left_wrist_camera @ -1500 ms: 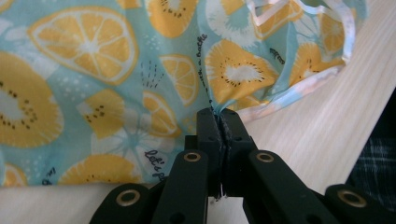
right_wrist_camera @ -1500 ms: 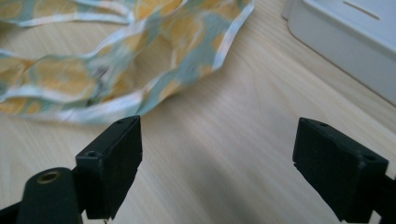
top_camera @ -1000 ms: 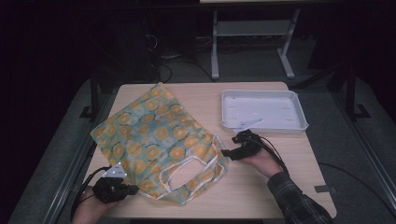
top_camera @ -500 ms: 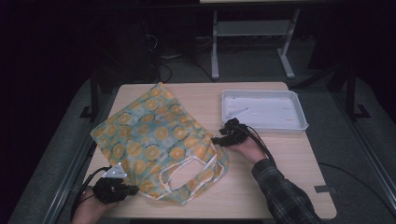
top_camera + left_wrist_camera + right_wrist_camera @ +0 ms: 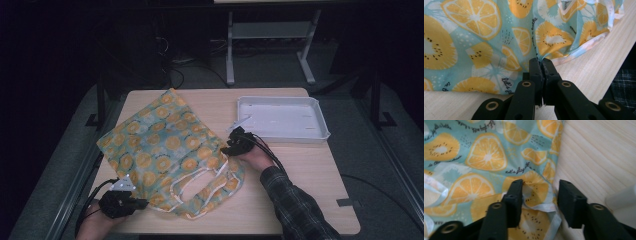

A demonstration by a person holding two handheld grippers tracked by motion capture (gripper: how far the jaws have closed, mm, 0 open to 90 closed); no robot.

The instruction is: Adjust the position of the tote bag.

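A light blue fabric bag printed with orange citrus slices lies flat on the wooden table, its white-trimmed handles toward the front. My left gripper sits at the front left corner, shut on the bag's hem; in the left gripper view its jaws pinch a gathered fold of the bag. My right gripper is at the bag's right edge. Its jaws have just been closing and stand apart, with the trimmed edge of the bag between them, not pressed.
A white shallow tray stands at the back right of the table, just behind my right hand. A plaid sleeve crosses the front right. Bare wood lies right of the bag. Dark floor and a metal stand lie beyond the table.
My right gripper has moved left to the bag's right edge and its jaws have narrowed around the hem. The left gripper and the bag have stayed put.
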